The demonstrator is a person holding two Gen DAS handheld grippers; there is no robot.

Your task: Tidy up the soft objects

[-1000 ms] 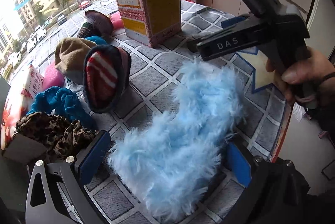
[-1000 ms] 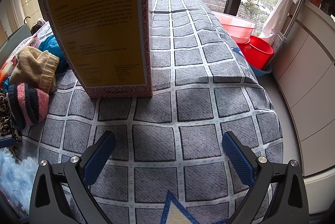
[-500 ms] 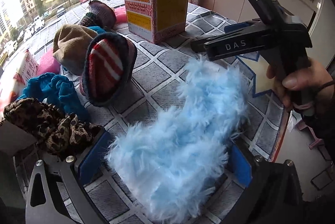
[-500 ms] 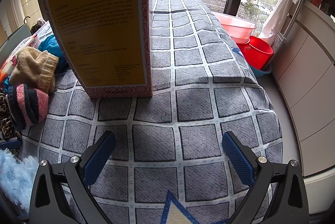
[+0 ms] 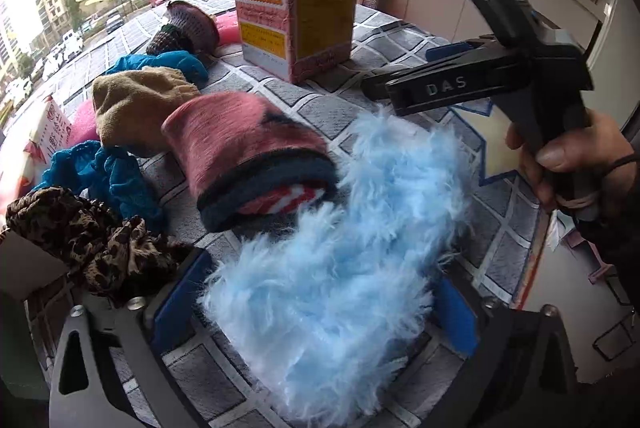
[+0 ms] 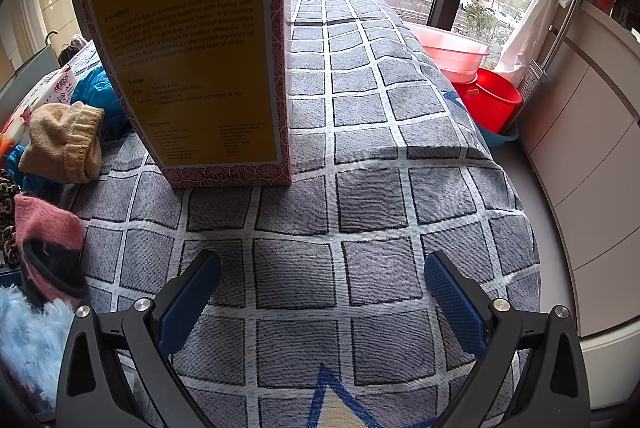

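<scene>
Fluffy pale-blue fabric lies on the grey checked cloth, between the blue pads of the left gripper, whose jaws have just been closing around it. Beside it lies a pink knitted sock. Wide open, the right gripper holds nothing.

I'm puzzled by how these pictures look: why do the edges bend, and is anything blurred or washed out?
Left wrist view: a fisheye lens curves the buildings and blackens the corners; the pink sock is smeared, the fluffy blue piece looks soft, and the sky at top left is blown out. Right wrist view: the checked cloth bulges under the same bending, yet the print on the yellow box reads sharp; soft daylight, faint shadows.
</scene>
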